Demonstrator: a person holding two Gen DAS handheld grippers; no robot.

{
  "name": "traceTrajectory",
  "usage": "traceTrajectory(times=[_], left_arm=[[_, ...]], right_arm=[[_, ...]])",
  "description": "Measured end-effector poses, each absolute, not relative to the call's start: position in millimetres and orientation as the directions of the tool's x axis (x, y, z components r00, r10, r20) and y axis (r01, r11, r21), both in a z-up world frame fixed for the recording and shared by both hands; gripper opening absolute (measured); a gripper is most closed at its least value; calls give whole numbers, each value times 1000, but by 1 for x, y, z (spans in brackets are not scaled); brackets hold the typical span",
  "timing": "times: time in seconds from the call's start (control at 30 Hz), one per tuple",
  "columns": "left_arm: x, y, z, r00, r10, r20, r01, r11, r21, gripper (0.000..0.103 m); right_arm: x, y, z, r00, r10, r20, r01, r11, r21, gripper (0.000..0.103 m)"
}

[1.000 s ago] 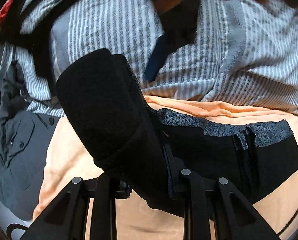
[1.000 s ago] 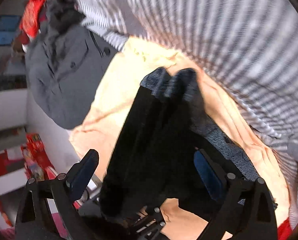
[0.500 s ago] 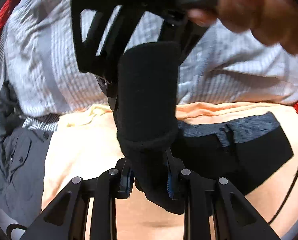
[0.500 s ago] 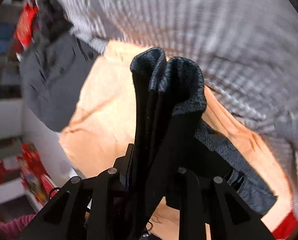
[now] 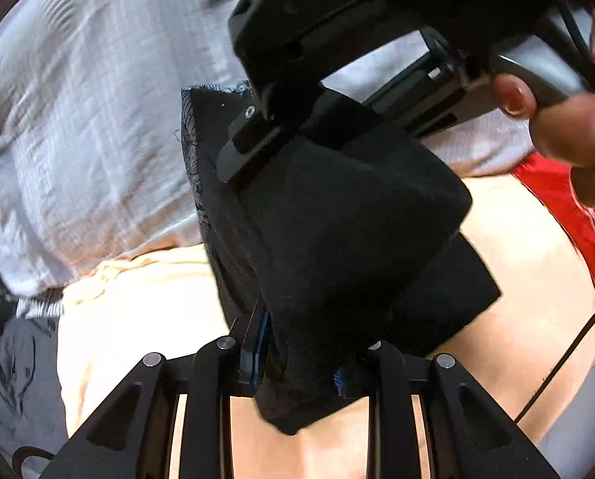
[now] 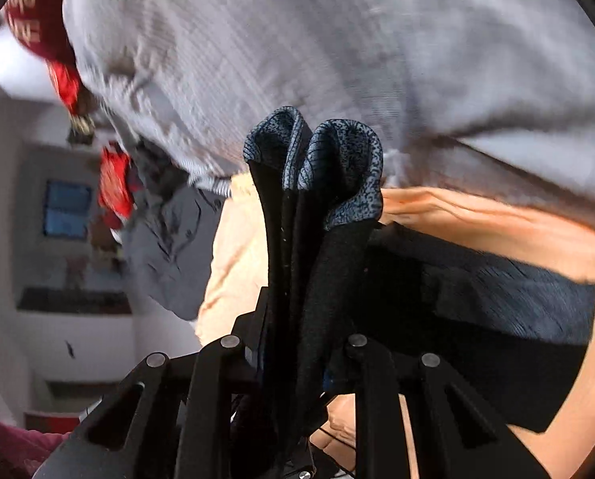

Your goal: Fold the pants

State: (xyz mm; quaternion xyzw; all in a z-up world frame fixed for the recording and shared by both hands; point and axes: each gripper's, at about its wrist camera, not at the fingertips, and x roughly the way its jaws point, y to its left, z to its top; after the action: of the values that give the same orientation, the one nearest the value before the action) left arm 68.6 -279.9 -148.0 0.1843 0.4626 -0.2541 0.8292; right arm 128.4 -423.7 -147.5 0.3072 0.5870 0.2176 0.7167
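The black pants (image 5: 337,247) are bunched and lifted over a peach-coloured cloth (image 5: 145,319). My left gripper (image 5: 301,359) is shut on a thick fold of the pants. The right gripper (image 5: 253,135) shows in the left wrist view, clamped on the same bundle from above, held by a hand (image 5: 568,127). In the right wrist view my right gripper (image 6: 297,363) is shut on folded pants layers (image 6: 309,215) that stand up between its fingers, their speckled blue-grey inside showing at the top. The rest of the pants (image 6: 477,319) lies on the peach cloth (image 6: 497,219).
A grey-and-white striped cloth (image 5: 97,119) lies behind the pants, and shows in the right wrist view (image 6: 337,40). A dark grey garment (image 6: 169,251) lies at the left. Red fabric (image 5: 568,215) is at the right. A black cable (image 5: 556,367) runs along the right side.
Both grippers have lifted the bundled pants and swung them toward the right. The right gripper, open a second ago, has shut on the pants and moved closer to the left one.
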Motion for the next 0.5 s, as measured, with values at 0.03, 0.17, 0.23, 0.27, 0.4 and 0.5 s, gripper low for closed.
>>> traceTrajectory(times=[0.03,0.17,0.23,0.27,0.4,0.5], left_arm=[[63,-291,-148,441,-254,-861,609,789,79,27],[42,-336,-150,430,-261,-864,671,733,112,27],[33,-360,-157,415,-253,-874,698,705,128,27],[29,-370,-162,408,-247,-879,708,693,134,27],[16,-415,-193,379,-185,-907,756,627,188,27],[7,-437,-221,369,-122,-921,775,588,233,27]], right_arm=[[120,-439,-146,237,680,-694,58,703,708,21],[88,-490,-154,304,694,-653,99,659,746,21],[73,-516,-166,331,692,-641,132,639,758,21],[66,-528,-173,343,691,-637,151,628,763,21],[44,-568,-208,374,678,-633,223,596,771,21],[32,-590,-246,382,668,-639,280,575,769,21]])
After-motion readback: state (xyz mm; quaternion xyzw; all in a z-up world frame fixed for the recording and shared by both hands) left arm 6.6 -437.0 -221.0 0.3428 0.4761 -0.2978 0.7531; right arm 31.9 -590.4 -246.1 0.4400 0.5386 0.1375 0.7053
